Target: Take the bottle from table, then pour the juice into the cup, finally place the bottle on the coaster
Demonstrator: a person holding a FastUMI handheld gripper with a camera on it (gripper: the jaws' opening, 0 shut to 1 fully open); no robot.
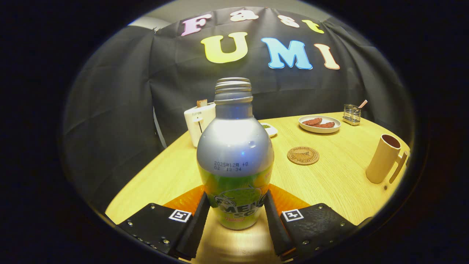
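Observation:
A silver bottle [234,146] with a green label and an uncapped threaded neck stands upright between my fingers. My gripper [236,200] is shut on the bottle, with both pads [199,216] pressing its lower sides. I cannot tell whether its base touches the wooden table [329,187]. A tall beige cup [383,158] with a handle stands ahead to the right, with its mouth uncovered. Beyond the bottle, between it and the cup, a round brown coaster [303,155] lies flat with nothing on it.
A white plate [319,124] with reddish food slices sits behind the coaster, and a wire holder [351,114] stands beside it. A small dish [270,129] and a white toaster-like box [198,123] stand behind the bottle. The table's rounded edge runs close on the left.

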